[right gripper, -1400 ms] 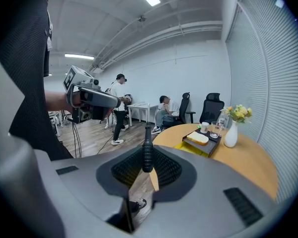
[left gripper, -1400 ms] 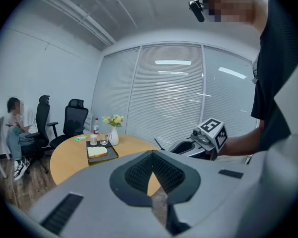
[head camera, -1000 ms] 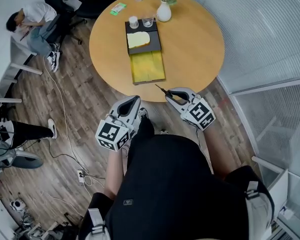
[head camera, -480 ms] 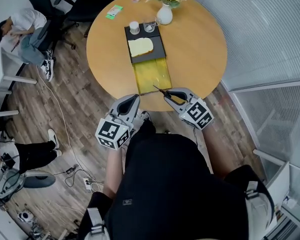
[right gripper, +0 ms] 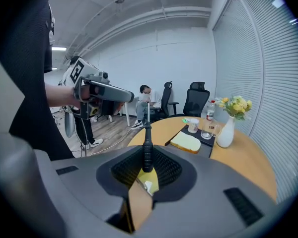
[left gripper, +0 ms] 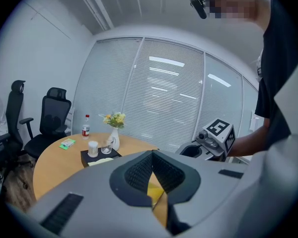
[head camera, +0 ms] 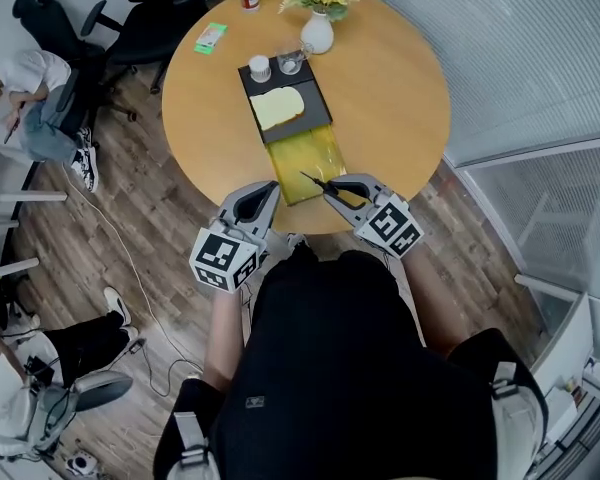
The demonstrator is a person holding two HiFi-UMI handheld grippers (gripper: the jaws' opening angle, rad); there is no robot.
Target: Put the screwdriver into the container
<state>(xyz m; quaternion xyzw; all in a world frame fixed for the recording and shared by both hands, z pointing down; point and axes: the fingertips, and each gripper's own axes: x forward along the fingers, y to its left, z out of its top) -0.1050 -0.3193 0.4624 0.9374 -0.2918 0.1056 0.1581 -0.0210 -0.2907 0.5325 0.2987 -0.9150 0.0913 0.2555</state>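
The screwdriver (right gripper: 147,150) is being gripped tight by its black handle between the jaws of the right gripper (right gripper: 146,165). Its thin tip is sticking out past the jaws, over the near end of the yellow container (head camera: 305,148) on the table (head camera: 400,78). The left gripper (left gripper: 152,170) is being held shut with nothing in it, by the table's edge.

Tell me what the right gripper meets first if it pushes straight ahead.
Likely the yellow container: the screwdriver shut in the right gripper leads, its tip over the container's near end. Its height above the container is unclear.
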